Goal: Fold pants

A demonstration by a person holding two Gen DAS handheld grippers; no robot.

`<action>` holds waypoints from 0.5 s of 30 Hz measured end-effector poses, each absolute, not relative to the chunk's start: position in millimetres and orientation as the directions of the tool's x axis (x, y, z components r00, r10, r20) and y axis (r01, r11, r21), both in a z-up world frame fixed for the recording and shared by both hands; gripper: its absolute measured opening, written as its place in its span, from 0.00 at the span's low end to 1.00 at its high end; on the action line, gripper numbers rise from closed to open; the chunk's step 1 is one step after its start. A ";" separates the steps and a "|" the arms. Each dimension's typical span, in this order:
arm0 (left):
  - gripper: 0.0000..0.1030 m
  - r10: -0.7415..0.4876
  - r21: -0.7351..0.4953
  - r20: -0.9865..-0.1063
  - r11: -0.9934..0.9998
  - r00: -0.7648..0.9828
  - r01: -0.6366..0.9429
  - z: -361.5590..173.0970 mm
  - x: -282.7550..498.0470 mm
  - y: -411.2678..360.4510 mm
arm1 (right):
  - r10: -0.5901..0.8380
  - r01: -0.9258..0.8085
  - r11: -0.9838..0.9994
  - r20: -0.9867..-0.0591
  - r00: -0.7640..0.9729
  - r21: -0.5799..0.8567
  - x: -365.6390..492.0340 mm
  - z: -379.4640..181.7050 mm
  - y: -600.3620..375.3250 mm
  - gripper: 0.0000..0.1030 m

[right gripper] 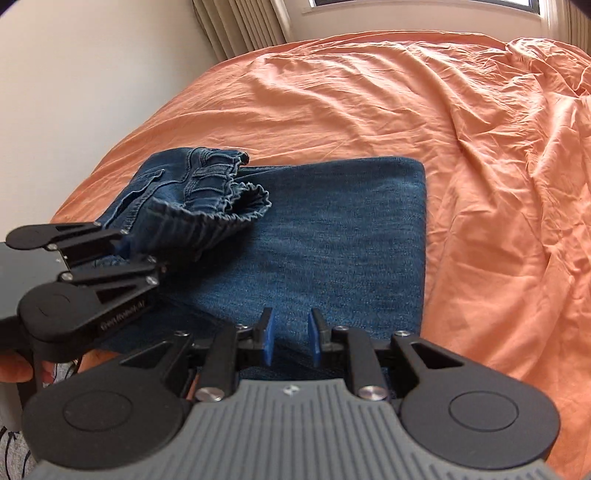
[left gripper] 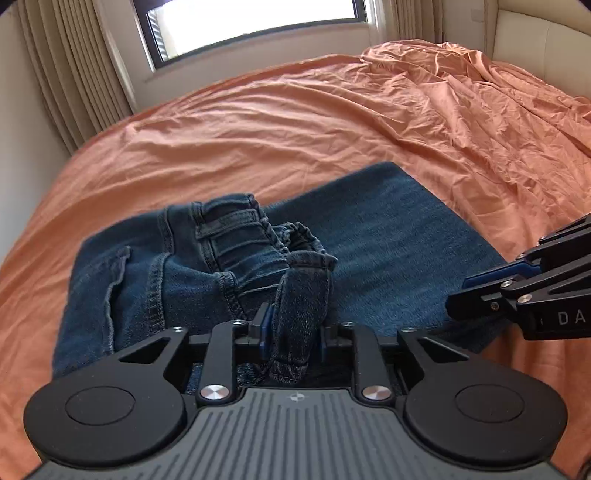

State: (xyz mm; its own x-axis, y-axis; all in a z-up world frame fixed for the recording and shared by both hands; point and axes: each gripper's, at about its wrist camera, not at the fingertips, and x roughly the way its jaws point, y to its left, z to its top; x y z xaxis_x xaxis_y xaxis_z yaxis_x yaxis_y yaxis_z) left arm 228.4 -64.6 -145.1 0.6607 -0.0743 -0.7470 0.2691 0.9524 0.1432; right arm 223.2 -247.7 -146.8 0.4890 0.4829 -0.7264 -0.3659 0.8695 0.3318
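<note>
Nearest the left wrist lens, the black left hand-held gripper with blue pads (left gripper: 291, 328) has a bunched strip of waistband from the dark blue denim pants (left gripper: 388, 251) standing up between its jaws. They are parted some way and I cannot tell whether the pads press on the cloth, so whether this is a pinch or a loose hold stays open. Just ahead of those fingers and to their left lies the crumpled top of the pants, belt loops and seams showing, heaped on a flat folded panel of denim that stretches ahead and to the right.

From the right wrist view, the right hand-held gripper (right gripper: 290, 339) hovers over the near edge of that flat panel. Its blue pads (right gripper: 268, 338) stand narrowly apart with only bare denim visible in the gap below; nothing is pinched. The left tool appears at this view's left, its tips buried in the gathered waistband.

All of it rests on the rumpled orange bedsheet (right gripper: 461, 155), with beige curtains (left gripper: 74, 74) and a bright window (left gripper: 255, 22) beyond the bed.

As for progress, I judge the folding well along: the legs already form a neat rectangle with a clean far edge. What remains, by the look of it, is to lay the puckered waistband end flat over that rectangle and smooth it; right now it sits lumpy and half upright, so the bundle is not finished.
</note>
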 end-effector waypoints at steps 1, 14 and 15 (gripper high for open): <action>0.43 -0.115 0.087 -0.763 0.957 0.637 0.277 -142.6 230.7 -59.8 | 0.488 -0.366 0.867 -0.723 0.490 0.338 222.6 -146.4 -247.1 0.15; 0.69 -0.258 -0.207 -0.710 0.966 0.655 0.156 -83.5 258.7 48.3 | 0.596 -0.382 0.803 -0.623 0.506 0.458 261.9 -114.4 -206.7 0.41; 0.69 -0.230 -0.198 -0.712 0.972 0.664 0.125 -83.7 263.1 59.2 | 0.604 -0.377 0.797 -0.617 0.504 0.472 269.9 -116.0 -200.9 0.42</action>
